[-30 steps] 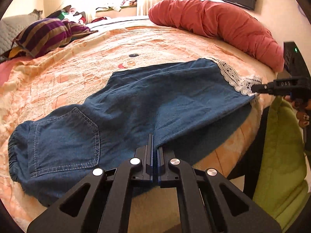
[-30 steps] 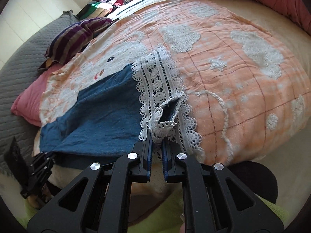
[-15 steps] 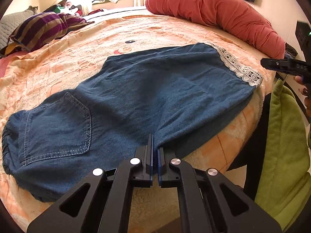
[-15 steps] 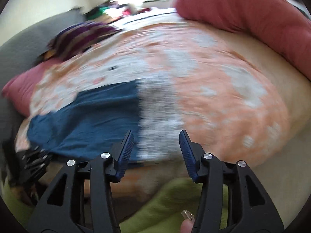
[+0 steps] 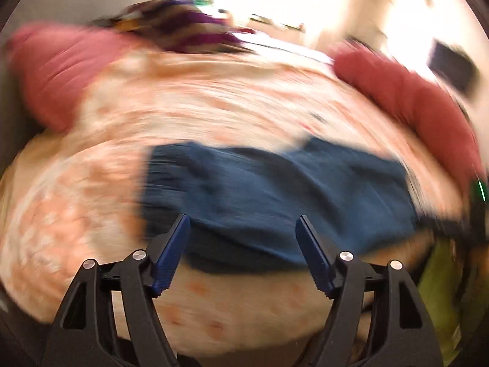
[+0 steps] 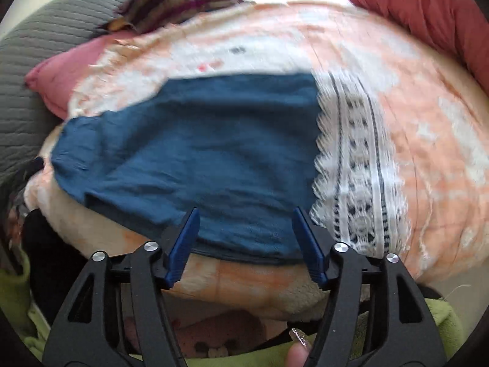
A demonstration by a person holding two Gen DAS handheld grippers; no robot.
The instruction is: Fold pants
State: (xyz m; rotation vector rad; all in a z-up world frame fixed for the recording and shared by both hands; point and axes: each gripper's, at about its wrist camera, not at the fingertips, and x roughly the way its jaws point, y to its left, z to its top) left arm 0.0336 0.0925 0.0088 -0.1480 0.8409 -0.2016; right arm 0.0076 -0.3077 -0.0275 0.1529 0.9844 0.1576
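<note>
The blue denim pants (image 6: 214,140) lie flat on the peach bedspread (image 6: 428,140), their white lace hem (image 6: 357,165) to the right. They also show, blurred, in the left wrist view (image 5: 275,189). My right gripper (image 6: 246,229) is open and empty just above the pants' near edge. My left gripper (image 5: 243,238) is open and empty over the near edge of the pants. The left wrist view is heavily motion-blurred.
A long red bolster (image 6: 428,9) lies at the back right. A striped purple cushion (image 6: 177,3), a pink pillow (image 6: 70,70) and a grey quilted cushion (image 6: 33,61) lie at the left. Green fabric (image 6: 443,327) hangs below the bed edge.
My left gripper has let go of the pants, opened and swung to the left. My right gripper, open since half a second ago, has moved left over the pants.
</note>
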